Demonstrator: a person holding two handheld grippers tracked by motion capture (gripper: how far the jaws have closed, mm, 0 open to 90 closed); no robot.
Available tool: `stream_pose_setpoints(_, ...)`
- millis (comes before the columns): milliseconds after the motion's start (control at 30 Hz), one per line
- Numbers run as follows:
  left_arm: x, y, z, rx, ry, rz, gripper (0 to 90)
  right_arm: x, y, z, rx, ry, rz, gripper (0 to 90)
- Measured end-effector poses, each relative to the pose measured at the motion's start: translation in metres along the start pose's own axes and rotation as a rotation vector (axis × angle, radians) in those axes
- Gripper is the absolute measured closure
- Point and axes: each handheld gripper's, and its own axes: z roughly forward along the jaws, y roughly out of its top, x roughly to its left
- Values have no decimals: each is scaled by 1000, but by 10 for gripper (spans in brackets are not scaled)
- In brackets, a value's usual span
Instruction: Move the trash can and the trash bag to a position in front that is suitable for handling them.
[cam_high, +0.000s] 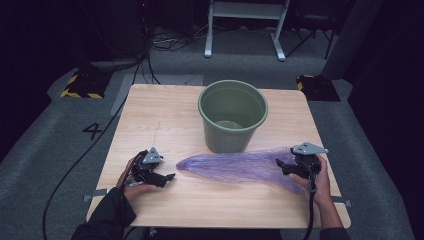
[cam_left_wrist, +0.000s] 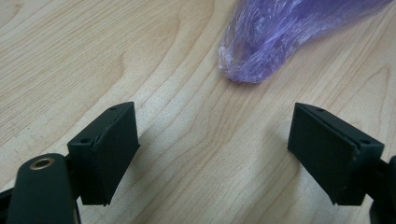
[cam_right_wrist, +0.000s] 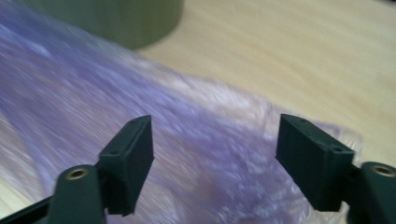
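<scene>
My right tongs (cam_high: 286, 165) gape wide over purple bag's (cam_high: 235, 167) wide end, gripping nothing. Left tongs (cam_high: 167, 178): open, empty, just short of narrow tip. Bag lies lengthwise L–R on surface (cam_high: 165, 115), in front of bucket (cam_high: 232, 115).

A: quick count of the table (cam_high: 150, 110)?

B: one table, one green bucket (cam_high: 232, 116), one purple plastic bag (cam_high: 235, 166).

A: and tools?

B: two grippers, a left gripper (cam_high: 170, 176) and a right gripper (cam_high: 278, 162), one per hand. Two black jaws each, so four.
</scene>
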Motion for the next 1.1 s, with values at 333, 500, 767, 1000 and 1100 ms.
stream_pose_setpoints(333, -5, 0, 1, 0, 8, -7, 155, 53, 24, -13, -114, 149, -83, 252)
stream_pose_setpoints(500, -5, 1, 1, 1, 12, -7, 154, 91, 25, 20, -12, 199, -124, 253)
stream_pose_setpoints(767, -10, -2, -1, -1, 32, -26, 155, 100, 9, 59, -4, 195, -49, 271)
stream_pose_setpoints(1000, -12, -3, -3, 1, 26, -23, 154, 87, 5, 64, 18, 164, -30, 289)
stream_pose_setpoints(1100, -10, -2, -2, 1, 20, -15, 152, 82, 4, 64, 17, 198, -25, 402)
